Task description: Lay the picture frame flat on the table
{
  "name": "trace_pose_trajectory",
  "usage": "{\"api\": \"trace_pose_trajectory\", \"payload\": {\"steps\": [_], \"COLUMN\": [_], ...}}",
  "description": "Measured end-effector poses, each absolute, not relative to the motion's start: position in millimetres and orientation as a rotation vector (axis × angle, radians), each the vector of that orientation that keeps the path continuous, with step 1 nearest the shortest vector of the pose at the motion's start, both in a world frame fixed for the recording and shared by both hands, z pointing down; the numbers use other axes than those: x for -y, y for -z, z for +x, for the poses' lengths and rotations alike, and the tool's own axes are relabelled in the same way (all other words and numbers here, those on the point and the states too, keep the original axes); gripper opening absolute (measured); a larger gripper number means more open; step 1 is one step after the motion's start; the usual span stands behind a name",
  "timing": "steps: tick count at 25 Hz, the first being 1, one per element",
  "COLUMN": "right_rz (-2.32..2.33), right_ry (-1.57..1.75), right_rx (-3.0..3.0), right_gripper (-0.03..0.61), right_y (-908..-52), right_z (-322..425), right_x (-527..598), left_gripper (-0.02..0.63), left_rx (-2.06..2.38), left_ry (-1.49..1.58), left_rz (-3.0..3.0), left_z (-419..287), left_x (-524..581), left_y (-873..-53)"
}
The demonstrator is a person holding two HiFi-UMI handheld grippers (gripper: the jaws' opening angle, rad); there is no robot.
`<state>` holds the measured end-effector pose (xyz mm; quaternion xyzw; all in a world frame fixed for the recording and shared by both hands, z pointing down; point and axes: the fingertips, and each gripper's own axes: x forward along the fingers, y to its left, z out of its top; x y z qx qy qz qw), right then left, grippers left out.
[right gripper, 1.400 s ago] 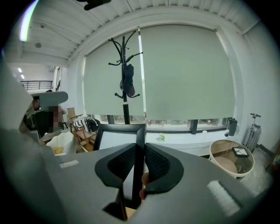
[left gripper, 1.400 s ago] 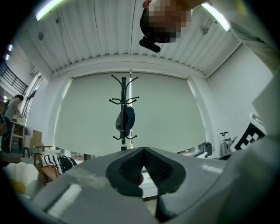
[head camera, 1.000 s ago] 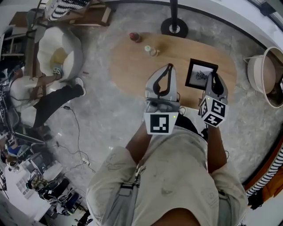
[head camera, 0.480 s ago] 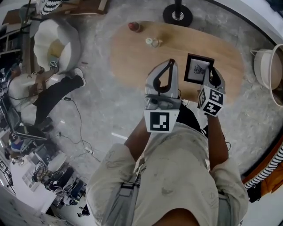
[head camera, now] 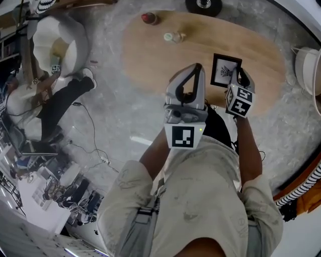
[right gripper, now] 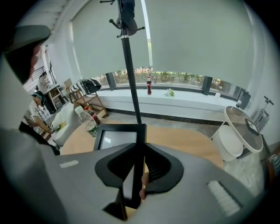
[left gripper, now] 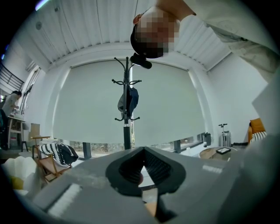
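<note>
A black picture frame [head camera: 225, 71] with a white mat and a dark print is over the oval wooden table [head camera: 150, 60], right of its middle. My right gripper [head camera: 236, 74] is shut on the frame's right edge. In the right gripper view that edge of the picture frame [right gripper: 117, 139] runs upright between the jaws of the right gripper [right gripper: 141, 151], its glass tilted to the left. I cannot tell whether it touches the table [right gripper: 188, 144]. My left gripper [head camera: 197, 68] hangs left of the frame, over the table's near side. The left gripper [left gripper: 142, 151] is shut and holds nothing.
Two small bottles [head camera: 149, 18] [head camera: 174, 36] stand at the table's far left; they show as bottles [right gripper: 89, 120] beyond the frame. A coat stand's base [head camera: 203, 5] is behind the table. A white side table [head camera: 306, 62] stands right, a white armchair [head camera: 65, 45] left, beside a seated person's leg [head camera: 65, 100].
The view has shifted forward, and both grippers reach a little farther over the table. The right gripper keeps its hold on the frame's edge. The left stays shut.
</note>
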<state>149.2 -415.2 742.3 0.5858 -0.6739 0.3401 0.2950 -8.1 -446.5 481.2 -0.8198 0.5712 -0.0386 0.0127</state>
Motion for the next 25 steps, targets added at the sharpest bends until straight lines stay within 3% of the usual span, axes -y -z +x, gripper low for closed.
{"api": "trace_pose_trajectory", "payload": {"steps": [25], "right_rz": [1.396], "right_ry": [-1.121], "right_rx": [1.567], "right_gripper": [0.071], "right_y": [-906.9], "right_z": [145.4], "right_x": [405.6], "left_gripper": [0.005], "left_rx": [-1.821], "left_ry": [0.212], "left_rz": [-2.590], "left_z": [-16.0], "left_x": [471.2], "left_y": [-551.0]}}
